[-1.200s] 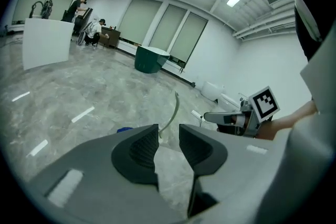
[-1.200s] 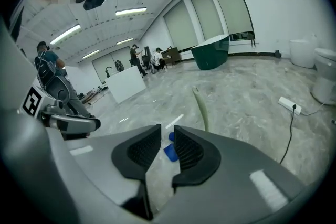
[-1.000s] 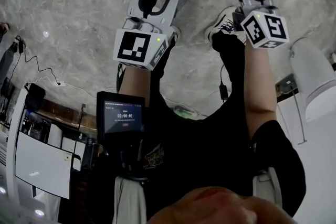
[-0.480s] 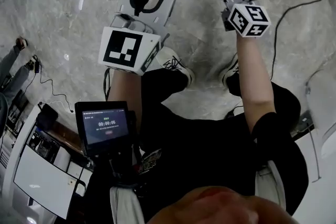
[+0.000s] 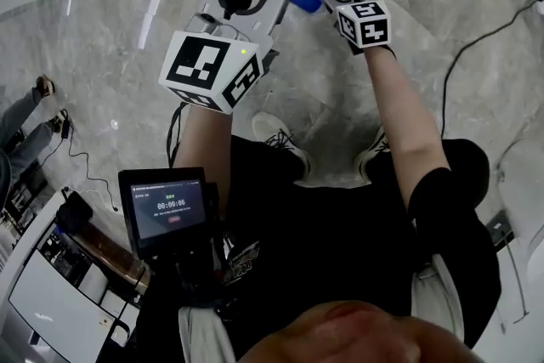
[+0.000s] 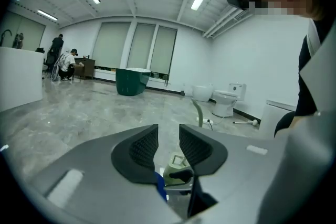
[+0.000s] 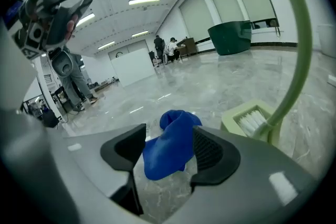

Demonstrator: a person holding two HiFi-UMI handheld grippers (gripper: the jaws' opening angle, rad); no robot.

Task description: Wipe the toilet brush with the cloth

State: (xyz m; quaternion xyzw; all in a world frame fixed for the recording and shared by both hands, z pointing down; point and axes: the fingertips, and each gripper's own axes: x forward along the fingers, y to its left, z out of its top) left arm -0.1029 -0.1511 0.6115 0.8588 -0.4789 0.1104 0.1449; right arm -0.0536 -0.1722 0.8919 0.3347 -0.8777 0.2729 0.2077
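Two grippers hang low over the floor (image 5: 110, 55). The right gripper (image 7: 169, 138) has just been opening its jaws; they stand wide with the blue cloth (image 7: 173, 152) loose between them, so a grab looks close. The left gripper (image 6: 168, 136), jaws apart and empty, waits beside it. Just beyond stands the toilet brush (image 7: 253, 120) in its holder (image 7: 233, 122). A second ago neither showed; both hands have dropped since.
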